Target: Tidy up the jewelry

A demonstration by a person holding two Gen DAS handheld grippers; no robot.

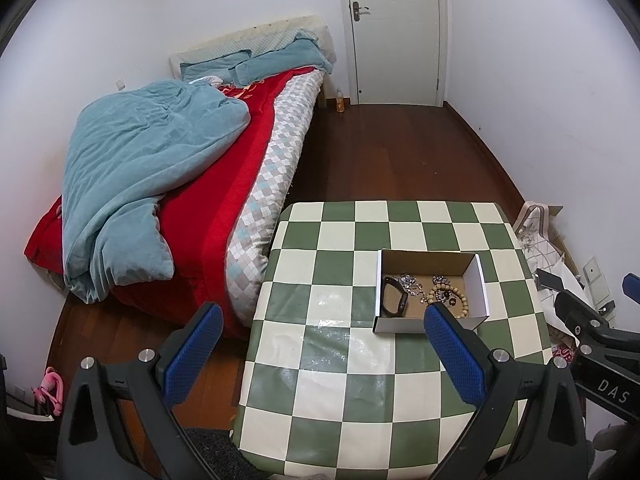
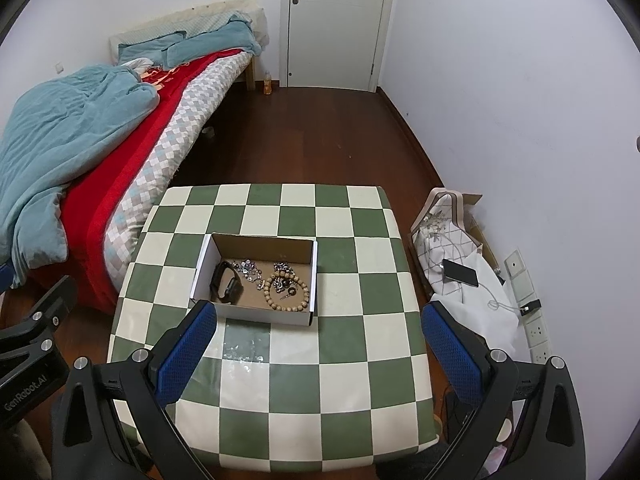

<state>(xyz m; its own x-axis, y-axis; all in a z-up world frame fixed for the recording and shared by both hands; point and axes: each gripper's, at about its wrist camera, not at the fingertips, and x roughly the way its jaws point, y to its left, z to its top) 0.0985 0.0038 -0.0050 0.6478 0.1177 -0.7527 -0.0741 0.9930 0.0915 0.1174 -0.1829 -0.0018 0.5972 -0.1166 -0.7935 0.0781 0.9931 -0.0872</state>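
On the far left lies the bed (image 2: 80,140) with its rumpled teal quilt (image 1: 140,180), apart from the checkered table (image 2: 340,380) that carries your work. Your left gripper (image 1: 322,322) hangs over the table's near-left edge with its blue pads spread wide and nothing between them.

Just past it, toward the middle of the table, sits the open cardboard box (image 2: 256,248), and all the jewelry is already inside. At the box's left end is a black watch (image 2: 226,286). Its strap looks springy and fairly stiff, so you would do best to pinch it across the band, not the face. In the middle lies a loose scatter of small silvery pieces (image 2: 248,269). These look light, slippery and prone to tangle, so take one strand at a time. At the right end rests a wooden bead bracelet (image 2: 286,294). The beads are hard and round and will likely roll off the pads, so close across the cord between two beads.

Your right gripper (image 2: 318,324) hovers over the near edge, fingers likewise parted and empty.
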